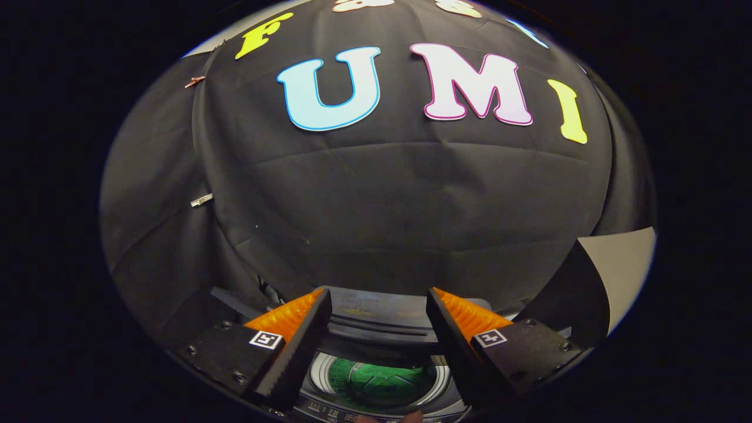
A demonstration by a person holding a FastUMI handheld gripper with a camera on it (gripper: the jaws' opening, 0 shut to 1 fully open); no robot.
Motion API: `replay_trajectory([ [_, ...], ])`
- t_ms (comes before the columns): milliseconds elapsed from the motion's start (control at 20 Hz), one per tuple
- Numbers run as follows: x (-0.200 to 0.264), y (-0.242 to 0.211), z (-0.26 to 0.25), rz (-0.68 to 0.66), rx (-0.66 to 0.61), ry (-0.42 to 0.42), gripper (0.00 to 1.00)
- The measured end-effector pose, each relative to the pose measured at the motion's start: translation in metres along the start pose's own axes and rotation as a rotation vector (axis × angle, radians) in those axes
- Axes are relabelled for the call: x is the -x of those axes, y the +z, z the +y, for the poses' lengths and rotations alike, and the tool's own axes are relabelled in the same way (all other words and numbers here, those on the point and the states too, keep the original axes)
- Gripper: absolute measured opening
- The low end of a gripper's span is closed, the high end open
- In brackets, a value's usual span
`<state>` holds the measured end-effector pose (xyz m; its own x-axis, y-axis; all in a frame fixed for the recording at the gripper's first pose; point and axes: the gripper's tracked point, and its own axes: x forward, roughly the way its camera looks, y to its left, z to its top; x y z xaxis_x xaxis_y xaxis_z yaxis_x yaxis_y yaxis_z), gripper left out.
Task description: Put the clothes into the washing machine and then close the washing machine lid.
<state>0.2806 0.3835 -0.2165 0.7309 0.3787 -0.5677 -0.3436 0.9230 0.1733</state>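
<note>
Gripper view: gripper (379,305) jaws wide apart, empty, above washing machine (376,329) holding green clothes (379,385).

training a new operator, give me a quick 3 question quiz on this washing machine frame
1. True or false: the gripper is shut on a garment.
2. What lies inside the washing machine drum? A) green clothes B) a white towel C) nothing
3. Fill in: the washing machine lid, beyond the fingers, stands ____.

Key: 1 false, the fingers are open and hold nothing. 2 A, the green clothes lie in the drum below the fingers. 3 open, so closing it looks like the step left.
</note>
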Motion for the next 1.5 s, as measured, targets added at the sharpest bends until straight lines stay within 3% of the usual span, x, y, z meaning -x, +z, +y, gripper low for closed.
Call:
replay_trajectory([
  [450, 0.024, -0.072, 0.01, 0.072, 0.013, 0.054, 1.0],
  [650, 0.033, -0.08, 0.005, 0.054, 0.018, 0.052, 1.0],
  [1250, 0.082, -0.019, -0.014, -0.191, 0.034, 0.015, 1.0],
  [1500, 0.123, 0.012, -0.016, -0.306, 0.067, -0.003, 1.0],
])
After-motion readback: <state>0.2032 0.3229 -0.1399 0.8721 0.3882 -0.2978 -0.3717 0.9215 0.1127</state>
